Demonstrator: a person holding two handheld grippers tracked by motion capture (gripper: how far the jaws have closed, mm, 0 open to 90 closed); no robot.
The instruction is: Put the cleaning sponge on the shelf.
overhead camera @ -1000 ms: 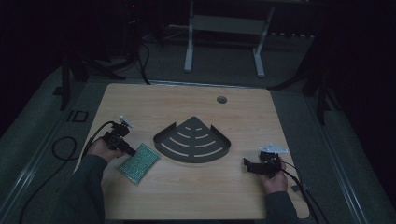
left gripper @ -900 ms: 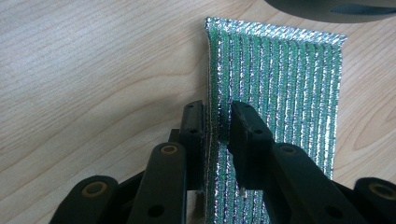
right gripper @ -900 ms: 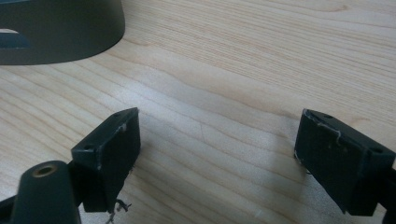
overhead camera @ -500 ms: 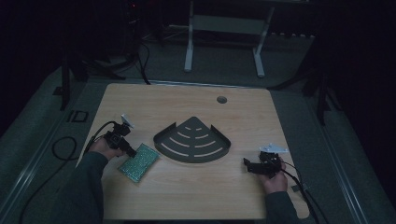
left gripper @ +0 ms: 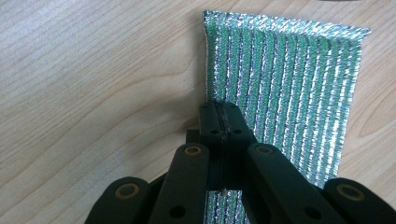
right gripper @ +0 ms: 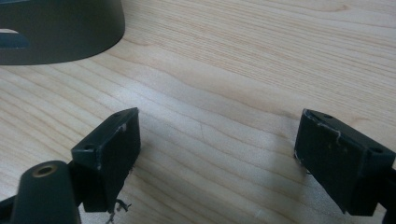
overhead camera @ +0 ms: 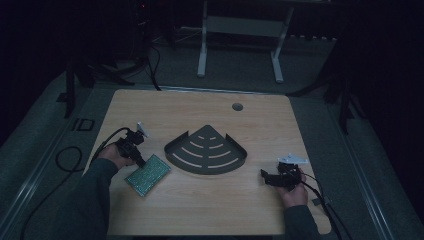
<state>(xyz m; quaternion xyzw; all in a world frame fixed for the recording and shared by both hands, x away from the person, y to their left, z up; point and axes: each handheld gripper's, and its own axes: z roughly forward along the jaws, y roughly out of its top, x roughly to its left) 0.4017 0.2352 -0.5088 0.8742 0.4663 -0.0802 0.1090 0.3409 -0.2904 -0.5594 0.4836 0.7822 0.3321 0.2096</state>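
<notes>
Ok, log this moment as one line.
left gripper: shut, over green pad | right gripper: open, empty | corner tray: mid-table

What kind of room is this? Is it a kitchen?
Probably not a kitchen; it looks more like a dim lab or workshop. A bare wooden table stands on a grey floor, cables trail from the hand-held grippers, and the metal legs of a stand rise behind it.

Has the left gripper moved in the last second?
Yes. The left gripper has crept toward the person and slightly right, away from the table's far edge, onto the green sponge.
</notes>
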